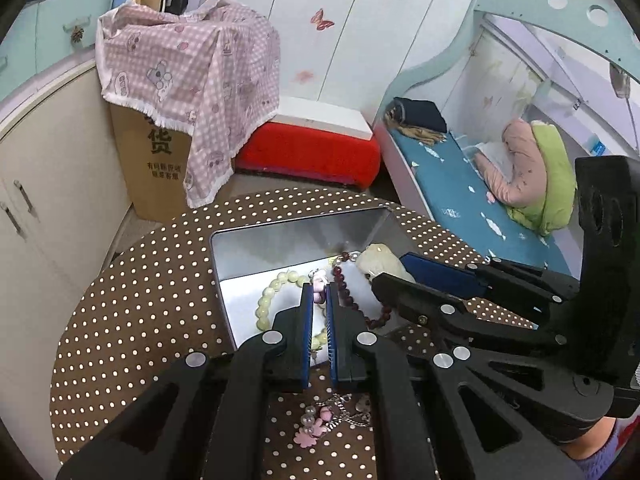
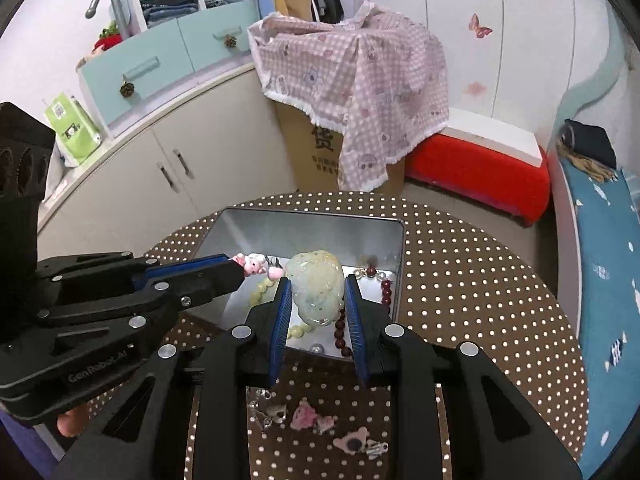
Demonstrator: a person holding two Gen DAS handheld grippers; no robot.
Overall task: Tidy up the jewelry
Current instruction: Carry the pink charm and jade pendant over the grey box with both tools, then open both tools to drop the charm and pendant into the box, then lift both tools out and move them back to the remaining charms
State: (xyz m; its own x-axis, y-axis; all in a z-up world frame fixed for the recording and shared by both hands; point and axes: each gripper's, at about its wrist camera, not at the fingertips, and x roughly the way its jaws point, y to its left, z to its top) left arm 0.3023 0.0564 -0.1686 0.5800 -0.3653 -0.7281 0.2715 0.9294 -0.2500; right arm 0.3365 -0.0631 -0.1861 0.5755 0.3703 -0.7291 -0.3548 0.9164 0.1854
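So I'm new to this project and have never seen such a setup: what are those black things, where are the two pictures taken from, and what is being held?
There is no robot here. A person holds a black two-finger claw in each hand, and each claw carries a wide-angle camera looking forward along its fingers. One picture comes from the left claw, the other from the right claw; each also shows the other claw at the side.

Both reach over a round table with a brown dotted cloth, where an open metal tin holds a pale green bead bracelet and a dark red bead string. Several small pink charms lie on the cloth.

The left claw is shut on a small pink charm. The right claw grips a pale green carved pendant.
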